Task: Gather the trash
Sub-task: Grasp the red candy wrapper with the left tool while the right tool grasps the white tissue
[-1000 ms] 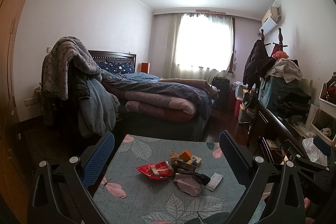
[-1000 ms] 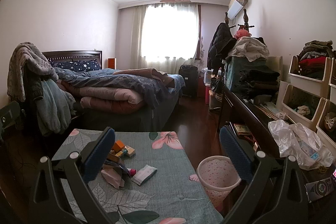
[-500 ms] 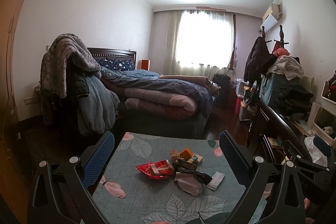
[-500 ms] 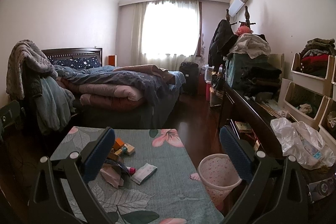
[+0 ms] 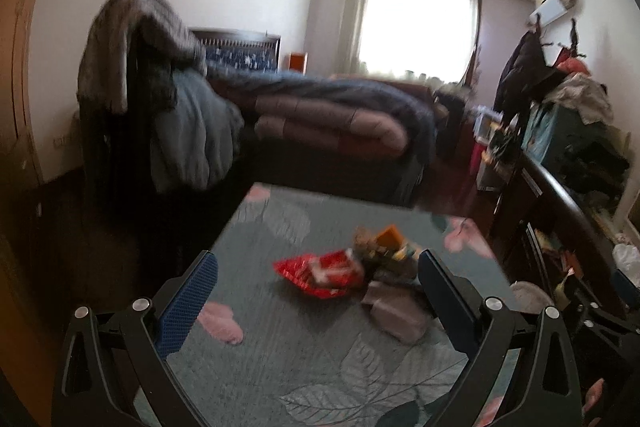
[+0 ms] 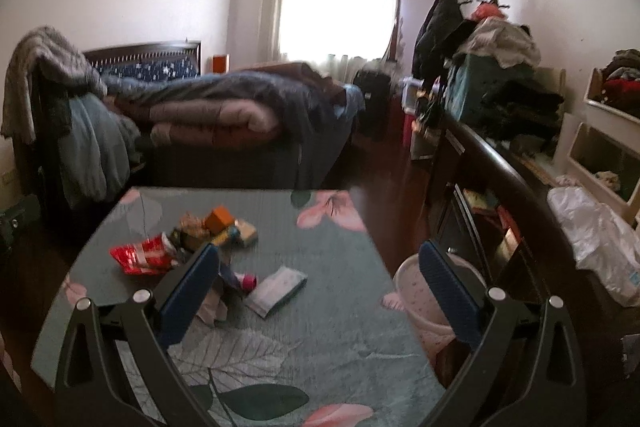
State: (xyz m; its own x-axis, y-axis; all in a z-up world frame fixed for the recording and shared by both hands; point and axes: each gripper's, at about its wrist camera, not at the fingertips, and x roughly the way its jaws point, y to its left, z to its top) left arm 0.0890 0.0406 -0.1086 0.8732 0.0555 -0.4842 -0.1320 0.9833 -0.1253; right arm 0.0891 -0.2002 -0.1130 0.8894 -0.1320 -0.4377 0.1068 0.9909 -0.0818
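Item: trash pile [image 5: 360,267], on the floral tabletop [image 5: 280,355], gathered toward the far middle.

Contents, as far as blur allowed: red wrapper [image 5: 320,273], orange box [image 5: 391,235], grey crumpled packet [image 5: 396,315], flat grey-white packet [image 6: 276,289] lying apart on the side nearer the bin.

Left gripper [image 5: 318,301]: jaws spread wide, nothing held, above the near tabletop. The red wrapper lay straight ahead between its fingers, long axis running across the gripper's line, left to right.

Right gripper [image 6: 320,291]: jaws likewise wide, empty. The flat packet lay ahead and slightly left of centre, long axis diagonal, near-left to far-right. The red wrapper [image 6: 142,255] sat well left, beyond the left finger.

Judgement: left gripper better lined up for the red wrapper; right gripper nearer the flat packet and the bin.

View differences: the right wrist view showed the pink waste bin [image 6: 416,297] beside the tabletop's right edge, partly behind a finger; the left wrist view showed only a pale sliver there. The flat packet was hidden in the left wrist view.
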